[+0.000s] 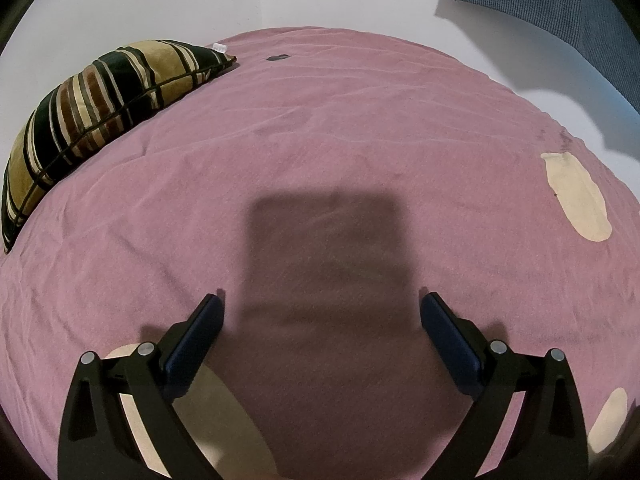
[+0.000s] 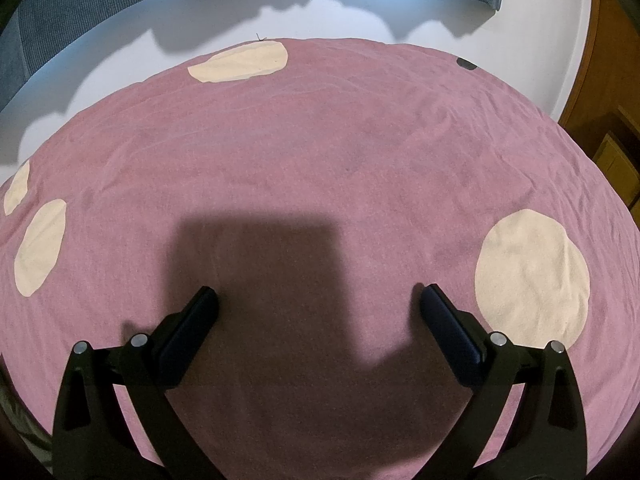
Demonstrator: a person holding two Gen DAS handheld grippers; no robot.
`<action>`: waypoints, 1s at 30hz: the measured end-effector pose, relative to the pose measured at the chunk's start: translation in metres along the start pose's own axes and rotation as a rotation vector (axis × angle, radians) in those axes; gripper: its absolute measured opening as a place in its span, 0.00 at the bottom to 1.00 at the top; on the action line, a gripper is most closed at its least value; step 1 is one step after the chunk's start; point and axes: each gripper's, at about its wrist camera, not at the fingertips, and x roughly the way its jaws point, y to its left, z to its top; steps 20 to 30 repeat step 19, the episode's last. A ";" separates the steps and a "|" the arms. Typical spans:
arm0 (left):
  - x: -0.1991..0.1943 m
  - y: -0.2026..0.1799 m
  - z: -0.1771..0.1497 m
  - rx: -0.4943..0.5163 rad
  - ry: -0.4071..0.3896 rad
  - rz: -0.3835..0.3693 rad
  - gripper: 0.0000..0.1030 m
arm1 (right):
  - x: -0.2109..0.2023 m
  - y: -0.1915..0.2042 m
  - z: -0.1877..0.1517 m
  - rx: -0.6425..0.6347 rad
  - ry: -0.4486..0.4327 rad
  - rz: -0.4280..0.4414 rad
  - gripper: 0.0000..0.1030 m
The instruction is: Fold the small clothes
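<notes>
Two grippers: I've got both over a pink blanket [image 1: 320, 128], each casting a blocky shadow on it
Left gripper [image 1: 320, 300]: jaws spread wide, nothing between them, just bare blanket
Right gripper [image 2: 318, 294]: same story, jaws wide apart and holding nothing
Blanket: pink with cream patches, one cream circle [image 2: 532, 276] just right of my right gripper
Striped cushion [image 1: 92, 120]: lying at the far left edge in the left view
Grey-blue knitted fabric [image 2: 72, 4]: hanging on the white wall beyond the bed
Small clothes: I can't make out any garment to fold in either view
</notes>
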 end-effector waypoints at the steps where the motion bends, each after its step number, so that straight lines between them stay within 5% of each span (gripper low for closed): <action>1: 0.000 0.000 0.000 0.000 0.000 0.001 0.96 | 0.000 0.000 0.000 0.000 0.000 0.000 0.98; 30: 0.003 0.001 -0.001 -0.002 -0.004 0.002 0.96 | 0.000 0.000 0.000 0.000 0.000 0.000 0.98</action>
